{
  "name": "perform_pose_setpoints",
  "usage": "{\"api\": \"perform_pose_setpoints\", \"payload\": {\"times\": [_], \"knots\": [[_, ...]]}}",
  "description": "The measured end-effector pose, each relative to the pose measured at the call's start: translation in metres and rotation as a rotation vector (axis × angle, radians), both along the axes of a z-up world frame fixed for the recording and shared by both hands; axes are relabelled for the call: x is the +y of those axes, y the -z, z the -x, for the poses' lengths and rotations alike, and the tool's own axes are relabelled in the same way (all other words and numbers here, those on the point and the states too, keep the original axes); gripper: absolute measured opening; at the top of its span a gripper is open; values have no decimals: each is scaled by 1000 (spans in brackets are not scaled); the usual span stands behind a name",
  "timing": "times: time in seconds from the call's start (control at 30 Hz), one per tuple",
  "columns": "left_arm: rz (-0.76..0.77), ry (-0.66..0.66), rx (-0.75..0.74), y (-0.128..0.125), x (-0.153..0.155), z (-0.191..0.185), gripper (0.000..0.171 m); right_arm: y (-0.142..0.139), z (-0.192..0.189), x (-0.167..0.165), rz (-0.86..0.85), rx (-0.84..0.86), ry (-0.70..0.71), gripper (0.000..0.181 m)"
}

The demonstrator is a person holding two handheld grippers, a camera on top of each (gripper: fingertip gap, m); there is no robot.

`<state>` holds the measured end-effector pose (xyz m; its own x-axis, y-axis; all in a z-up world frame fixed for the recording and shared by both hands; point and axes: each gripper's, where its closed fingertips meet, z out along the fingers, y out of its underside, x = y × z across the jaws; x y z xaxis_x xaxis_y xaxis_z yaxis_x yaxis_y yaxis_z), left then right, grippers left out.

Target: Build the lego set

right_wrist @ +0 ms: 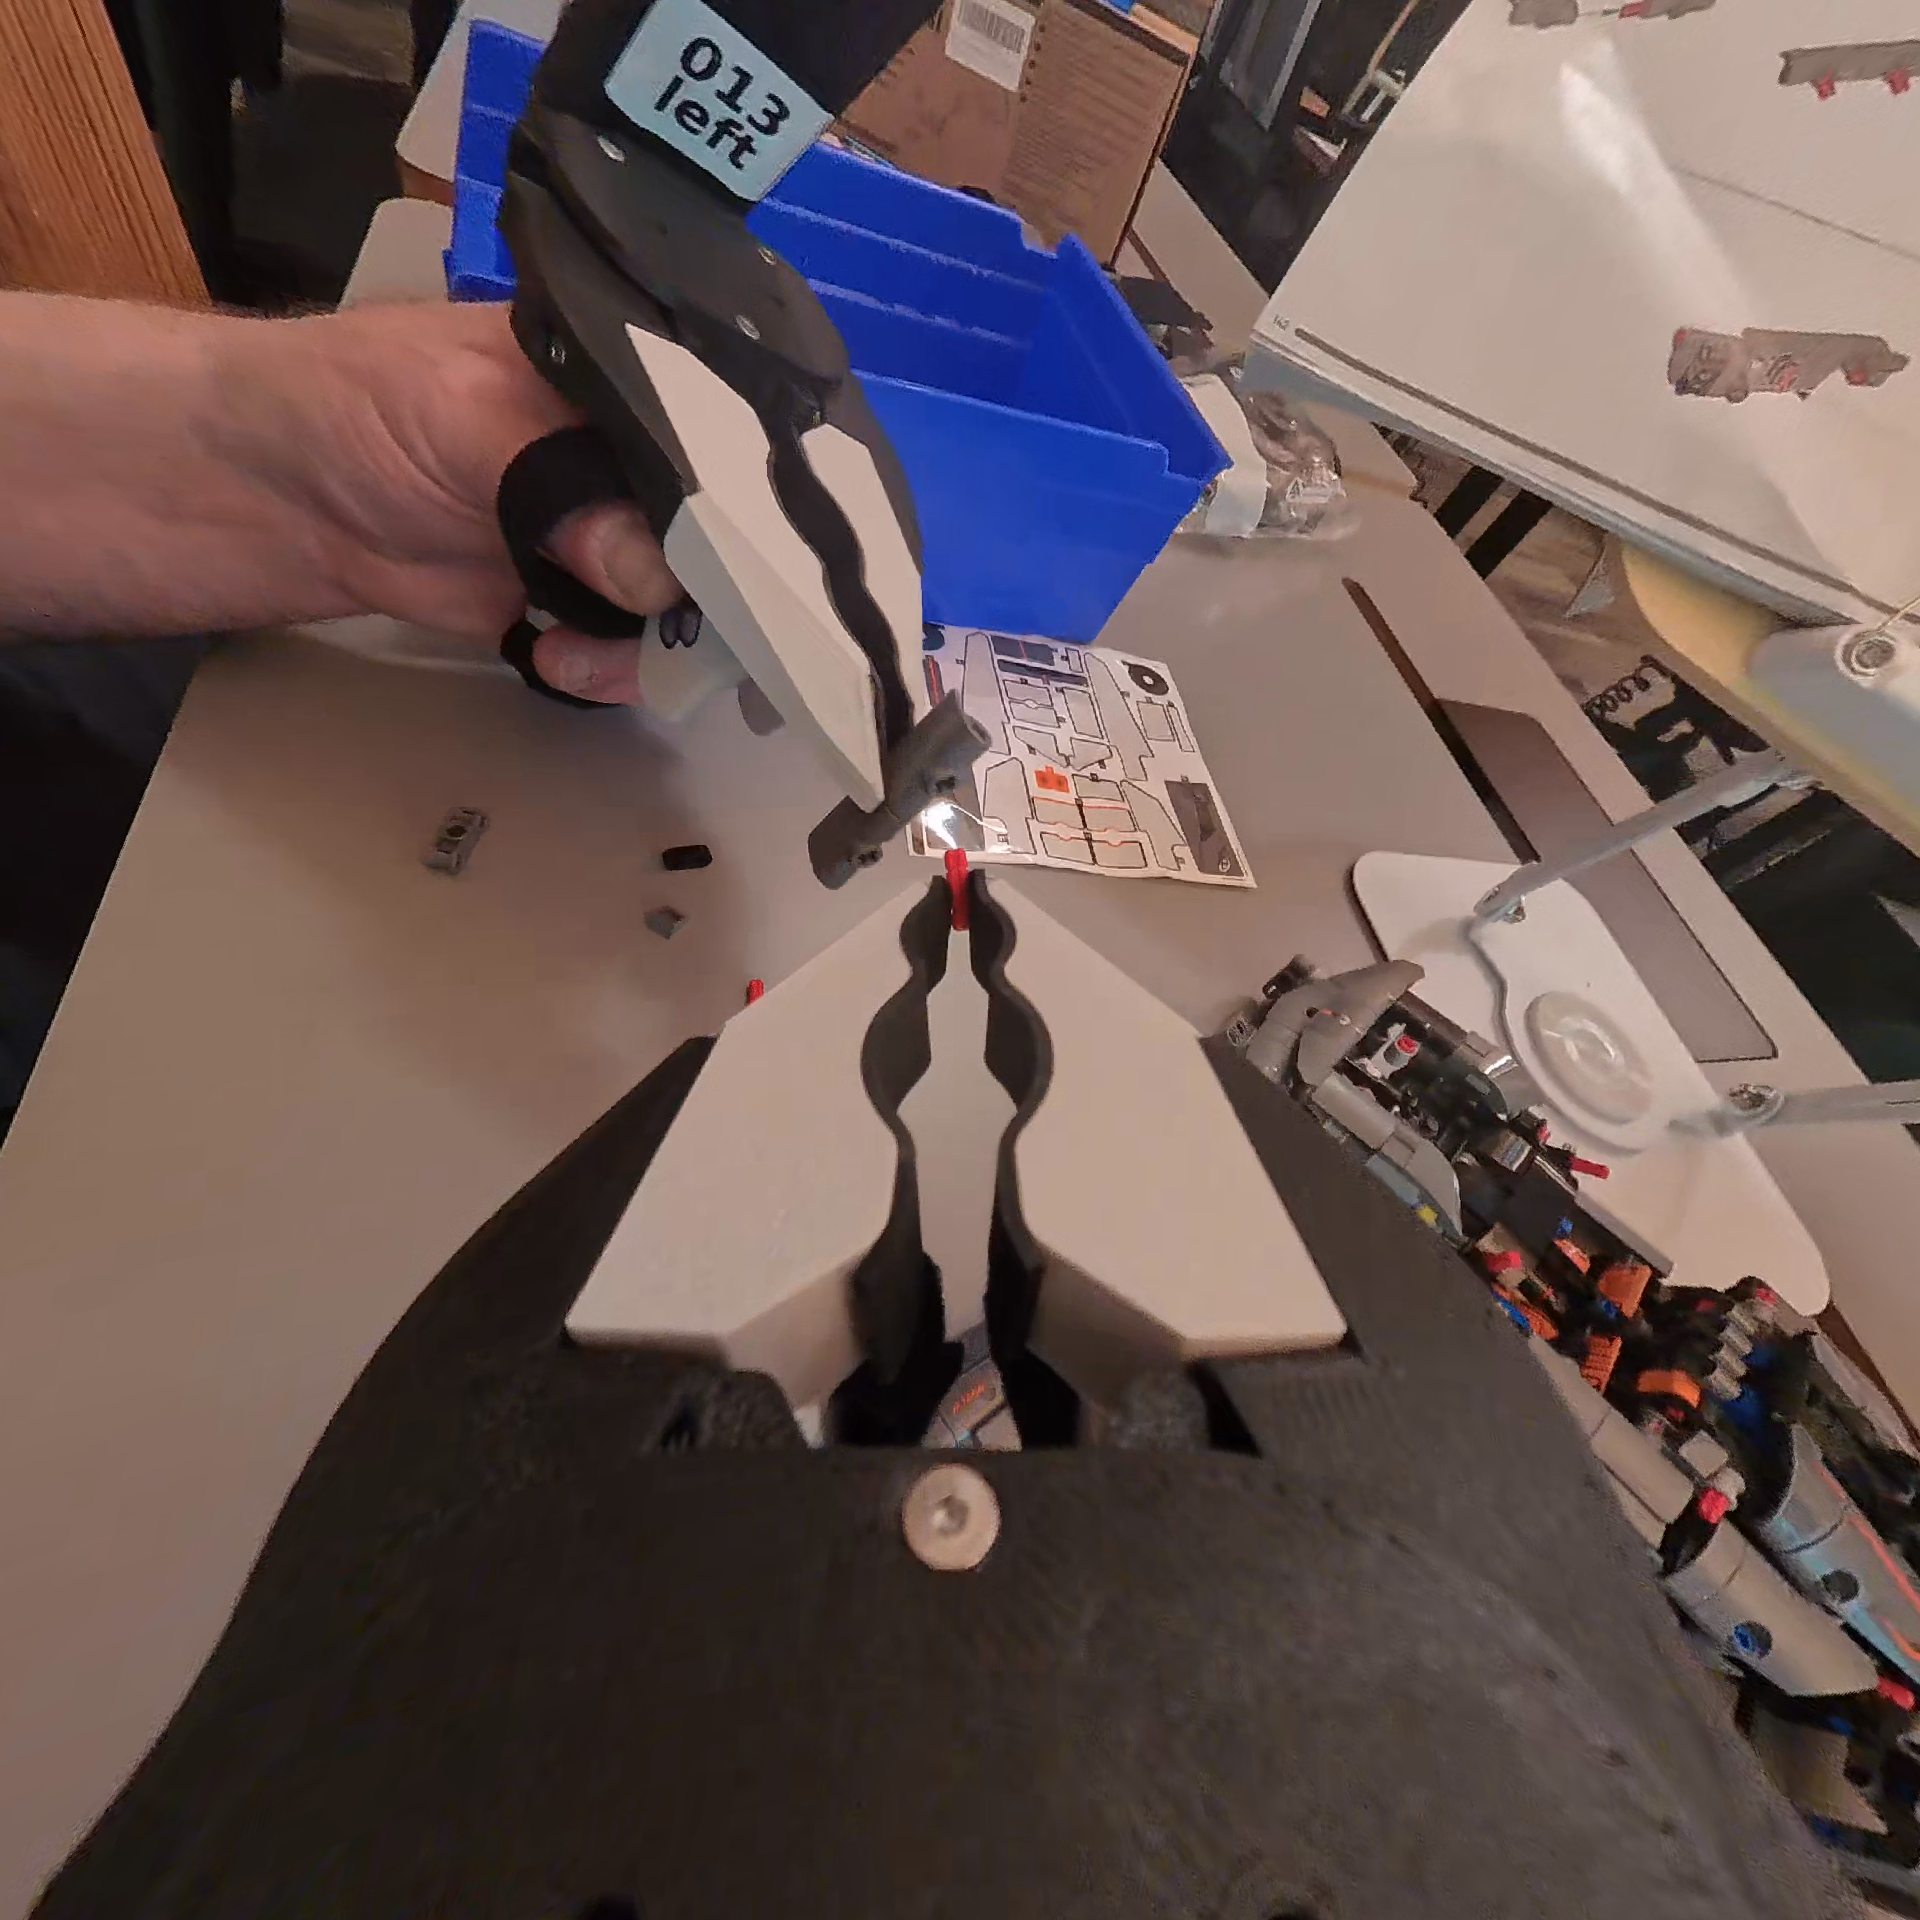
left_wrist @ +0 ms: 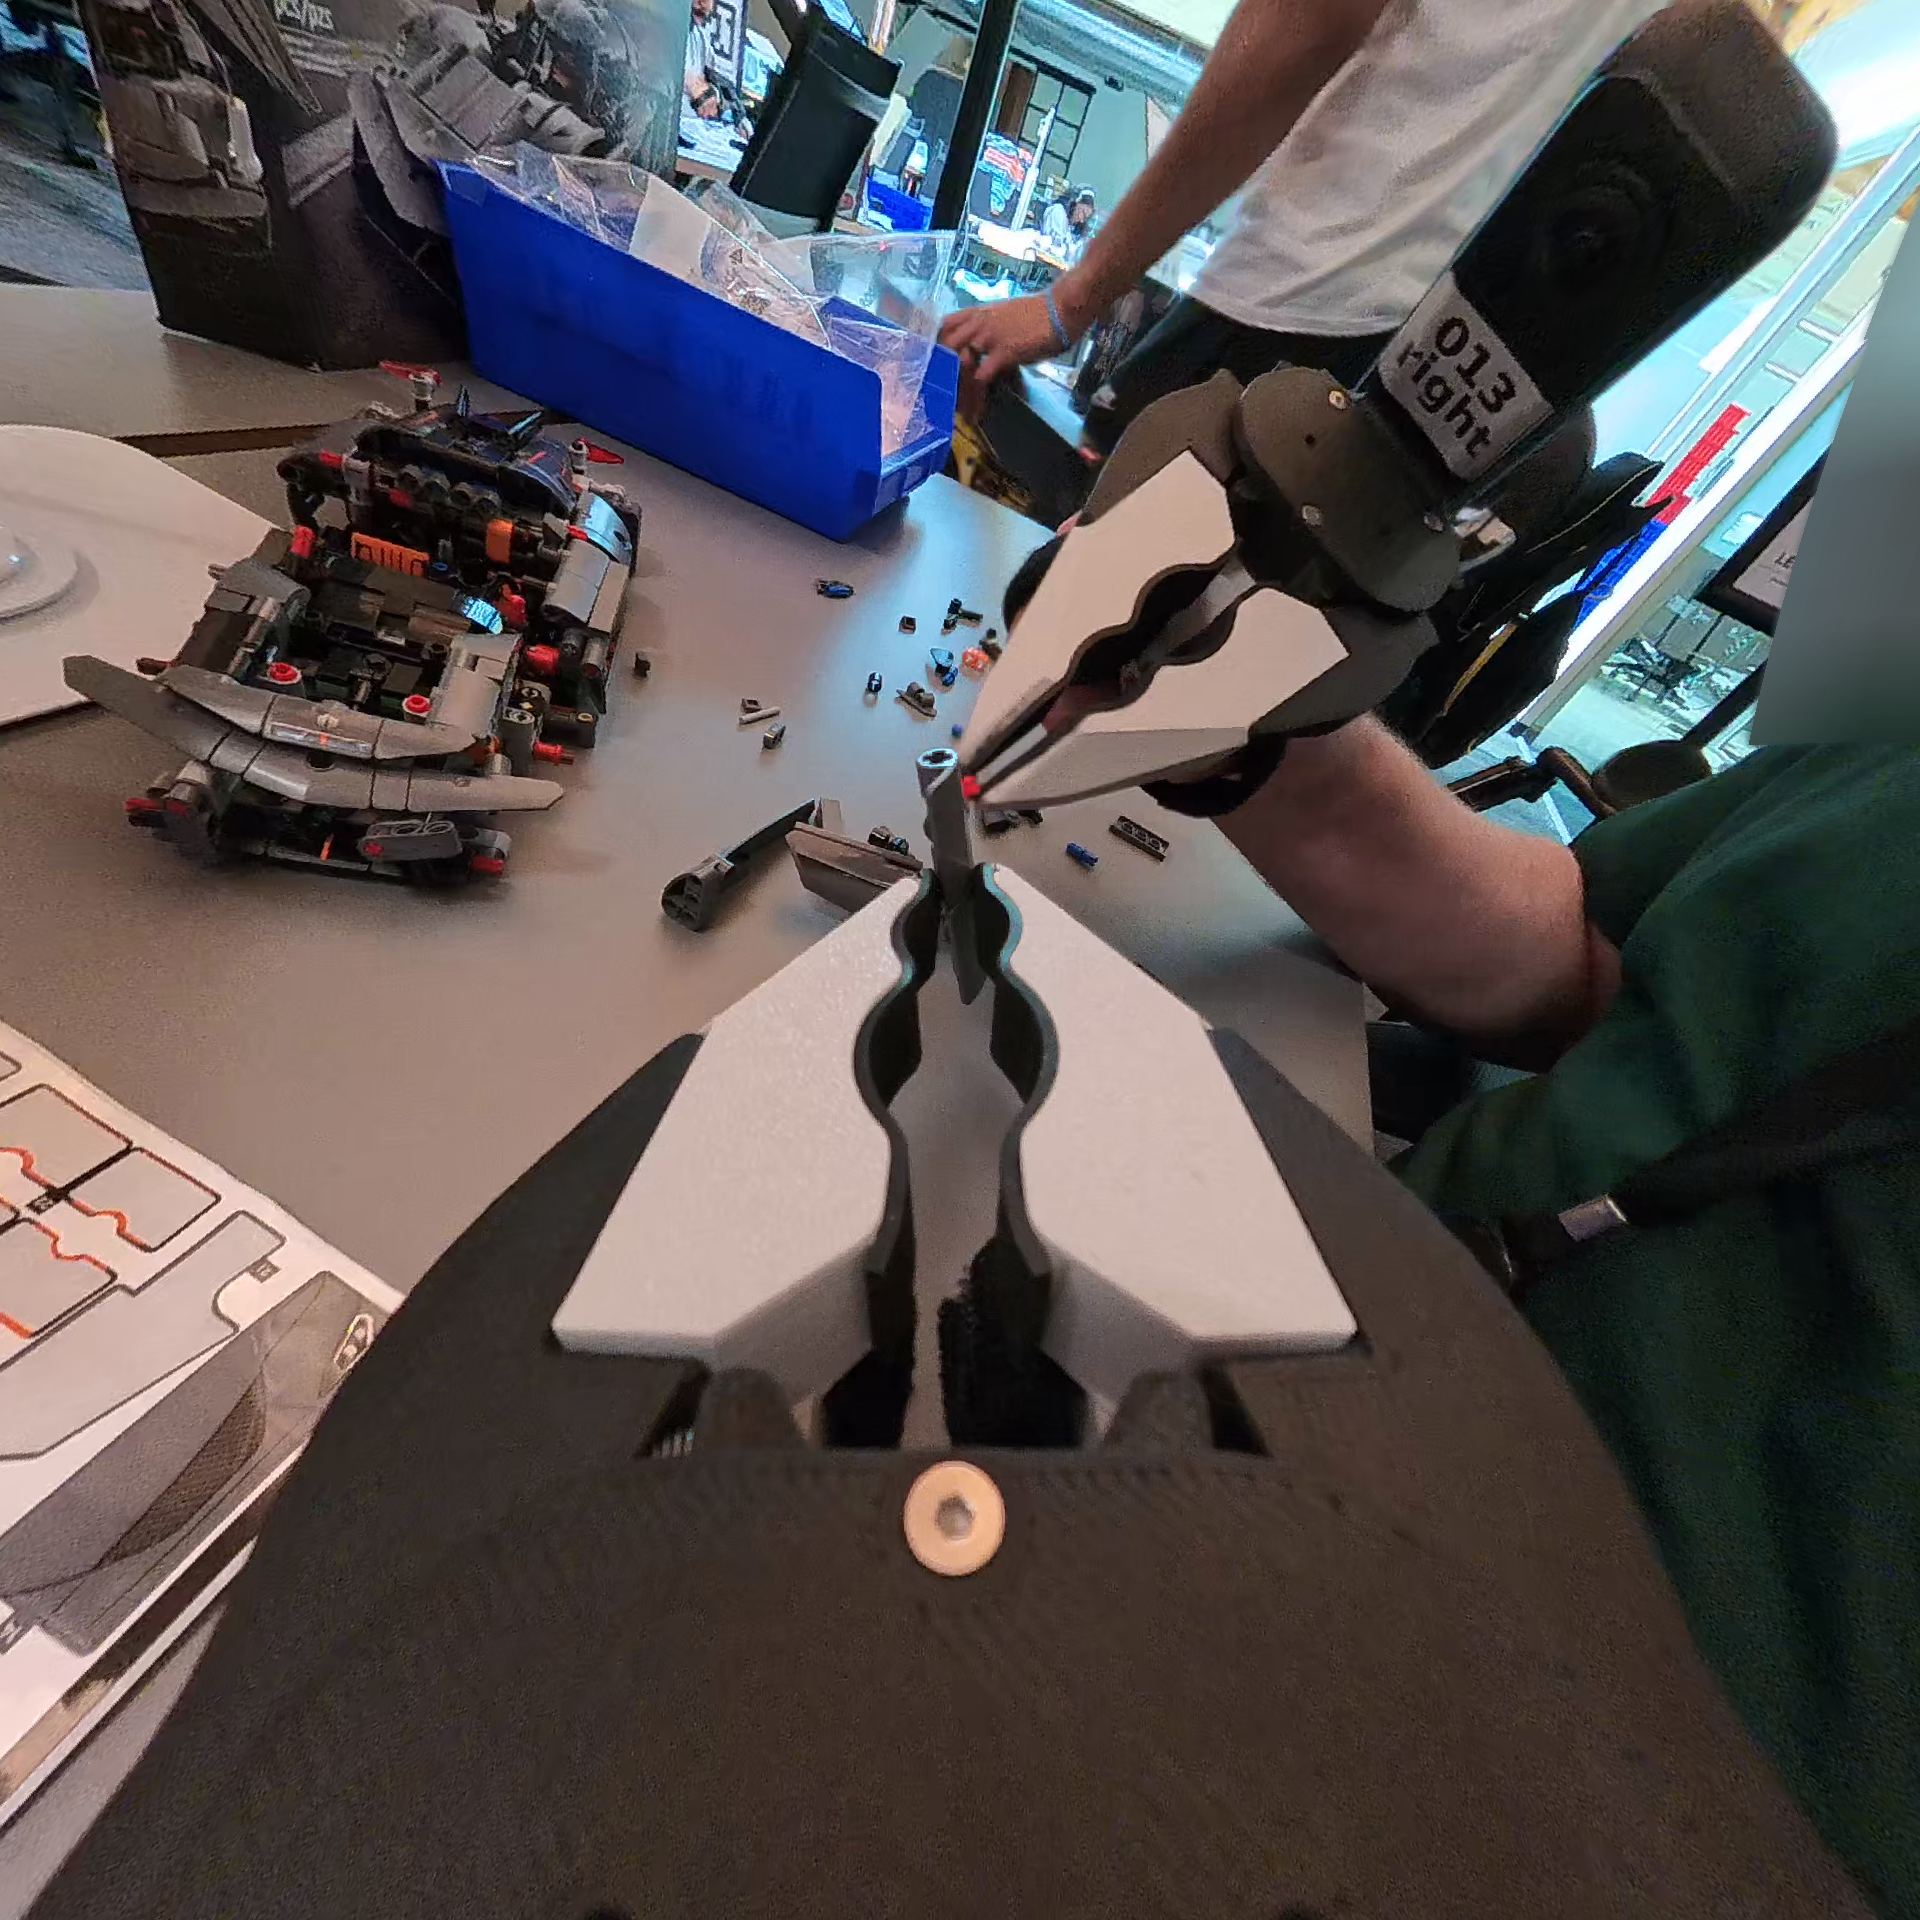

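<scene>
Left gripper [left_wrist: 954, 883]: closed on a grey beam piece [left_wrist: 948, 821], gripped at the tips, piece standing up out of them with its open round end on top.
Grey beam piece, right wrist view [right_wrist: 904, 790]: held above the table, tilted, just beyond the right gripper's tips.
Right gripper [right_wrist: 961, 904]: pinched on a small red pin [right_wrist: 957, 885], pin upright and poking out past the tips.
Red pin, left wrist view [left_wrist: 970, 787]: right beside the upper end of the grey beam piece; touching or a hair apart, cannot tell.
Hand [right_wrist: 416, 468]: wrapped around the left gripper's handle, fingers through black loops.
Loose parts [left_wrist: 935, 665]: scattered on the grey table [left_wrist: 436, 1018] beyond the tips, small black, grey and blue bits, plus a long dark piece [left_wrist: 727, 868].
Lego car [left_wrist: 395, 634]: partly built, black and grey with red and orange pins, resting on the table left of the grippers, well apart from them.
Sticker sheet [right_wrist: 1091, 769]: flat on the table behind the held piece.
Blue bin [left_wrist: 686, 353]: at the far edge, clear plastic bags inside.
Instruction booklet [right_wrist: 1558, 260]: propped open on a stand, right wrist view, upper right.
</scene>
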<state>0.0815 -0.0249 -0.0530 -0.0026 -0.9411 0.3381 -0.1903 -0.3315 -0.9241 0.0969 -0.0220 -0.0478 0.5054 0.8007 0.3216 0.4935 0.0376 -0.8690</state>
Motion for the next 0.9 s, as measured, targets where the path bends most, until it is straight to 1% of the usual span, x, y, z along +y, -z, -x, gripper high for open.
{"api": "perform_pose_setpoints", "payload": {"times": [0.23, 0.47, 0.73, 0.9], "knots": [[-3, 12, 24, 5, -4, -4, 4, 3, 4, -2, -29, -21, -8, 1], [-20, 28, 41, 10, -9, -9, 4, 6, 5, -5, -20, -22, -12, 1], [0, 31, -22, 3, -9, -10, 4, 4, 0, -6, 1, 28, -17, 1], [-26, 58, 6, 4, -14, -12, 4, 4, -4, -6, -14, 15, -4, 1]]}}
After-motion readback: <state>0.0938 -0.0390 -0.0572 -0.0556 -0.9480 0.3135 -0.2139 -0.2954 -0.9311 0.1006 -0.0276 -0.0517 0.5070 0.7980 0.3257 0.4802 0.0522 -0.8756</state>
